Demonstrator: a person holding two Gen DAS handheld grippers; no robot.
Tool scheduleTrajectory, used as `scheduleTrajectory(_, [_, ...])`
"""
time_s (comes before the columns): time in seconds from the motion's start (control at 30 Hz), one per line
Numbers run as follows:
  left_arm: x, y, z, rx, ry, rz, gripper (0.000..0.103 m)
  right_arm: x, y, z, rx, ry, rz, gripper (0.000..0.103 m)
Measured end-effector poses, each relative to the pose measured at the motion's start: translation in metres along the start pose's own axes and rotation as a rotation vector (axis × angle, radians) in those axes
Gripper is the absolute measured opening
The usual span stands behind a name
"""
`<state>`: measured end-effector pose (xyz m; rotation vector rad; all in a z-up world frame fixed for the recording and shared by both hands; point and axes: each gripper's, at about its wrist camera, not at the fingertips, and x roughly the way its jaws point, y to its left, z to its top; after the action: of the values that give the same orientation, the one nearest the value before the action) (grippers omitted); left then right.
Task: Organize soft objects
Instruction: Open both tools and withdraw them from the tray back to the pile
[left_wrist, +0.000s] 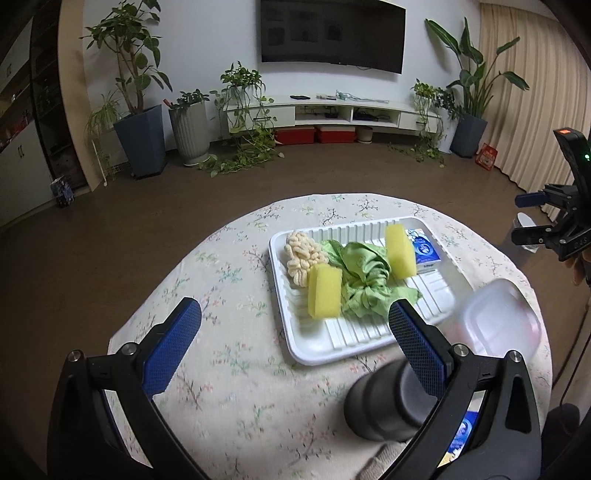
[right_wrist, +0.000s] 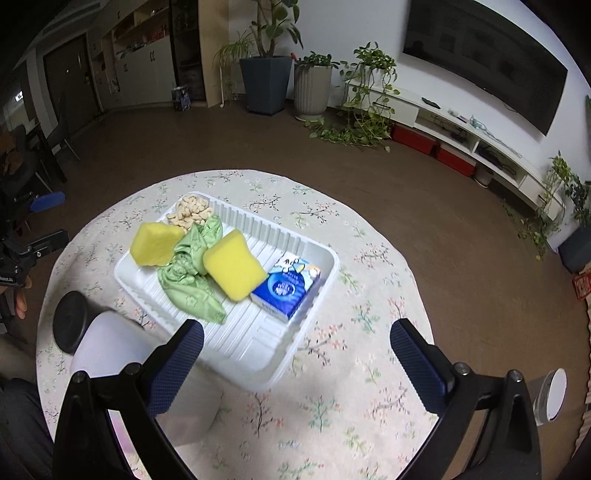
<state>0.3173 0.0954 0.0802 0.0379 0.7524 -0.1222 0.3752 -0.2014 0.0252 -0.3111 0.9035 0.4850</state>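
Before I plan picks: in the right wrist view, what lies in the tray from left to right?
Left yellow sponge → green cloth → right yellow sponge → blue tissue pack, all in the white tray.

both hand-held grippers, l (left_wrist: 293, 325) & r (right_wrist: 295, 345), jaws wide apart, empty

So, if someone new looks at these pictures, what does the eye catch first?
Most likely the two bright yellow sponges in the white tray on the round table, with a crumpled green cloth between them. Next, the blue tissue pack at the tray's end, and both open grippers above the table.
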Motion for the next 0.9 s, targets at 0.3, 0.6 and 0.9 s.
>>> scheduleTrajectory(0.3, [-0.036,-0.008,-0.046,-0.035,-0.019,-0.019,0.103,-0.039,0.016,-0.046,0.035,-0.046,0.04,0.103])
scheduleTrajectory(0.6, [-0.064,-0.028,-0.089,-0.027,-0.024,-0.042,0.103,-0.061,0.05,-0.095,0.055,-0.074,0.109,0.103])
scheduleTrajectory(0.9, [-0.084,-0.044,-0.124,-0.029,-0.019,-0.076,0.103,-0.068,0.084,-0.14,0.077,-0.081,0.179,0.103])
